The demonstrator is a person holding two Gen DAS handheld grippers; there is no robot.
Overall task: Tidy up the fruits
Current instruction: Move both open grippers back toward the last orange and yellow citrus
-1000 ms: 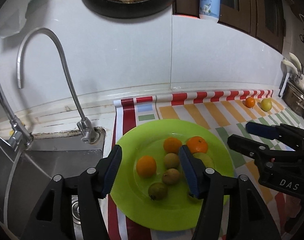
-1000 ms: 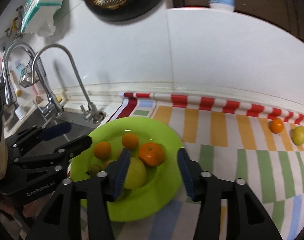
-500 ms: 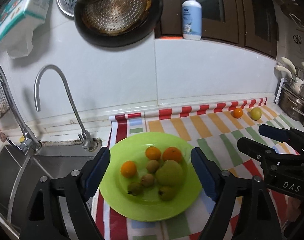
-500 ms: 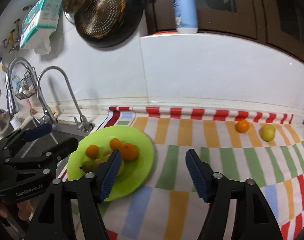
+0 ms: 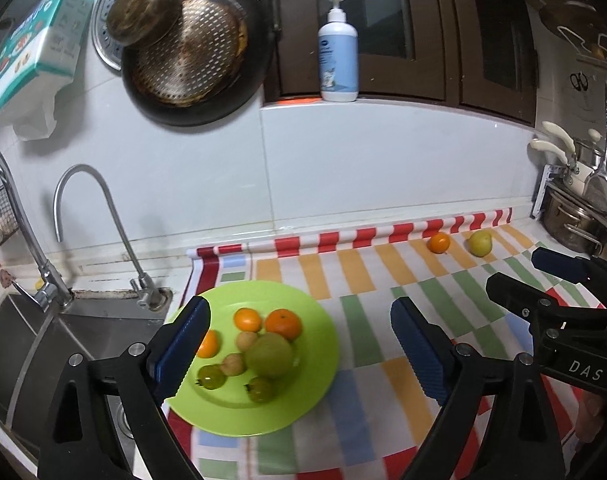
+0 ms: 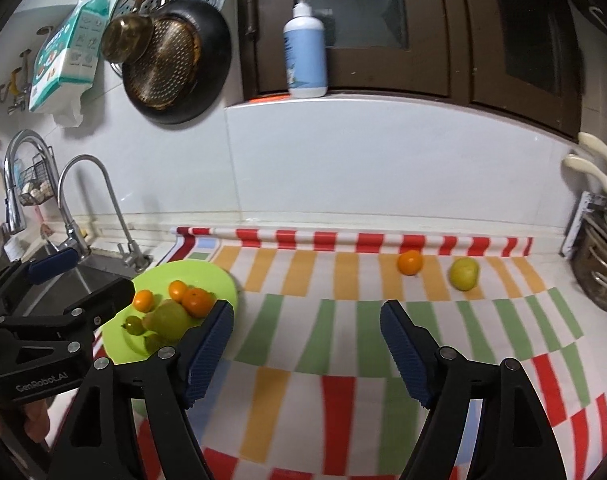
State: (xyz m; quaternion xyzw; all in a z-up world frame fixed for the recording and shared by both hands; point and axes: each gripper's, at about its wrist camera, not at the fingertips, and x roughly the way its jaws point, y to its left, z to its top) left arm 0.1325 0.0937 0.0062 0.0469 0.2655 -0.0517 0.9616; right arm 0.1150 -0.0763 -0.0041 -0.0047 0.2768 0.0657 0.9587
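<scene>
Withdrawn since a second ago: left gripper (image 5: 299, 344) and right gripper (image 6: 305, 344), both pulled up and back from green plate (image 5: 323, 344). Fingers of each spread wide, holding nothing. Plated: large green fruit (image 5: 269, 355), oranges, small fruits. Outstanding on striped desk mat (image 6: 343, 320), far right: tangerine (image 6: 409, 262), yellow-green fruit (image 6: 463, 273). Likely next pickups.

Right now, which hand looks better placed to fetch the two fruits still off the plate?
Probably the right gripper: open, empty, facing the orange and yellow fruit. The left gripper hangs over the plate.
</scene>
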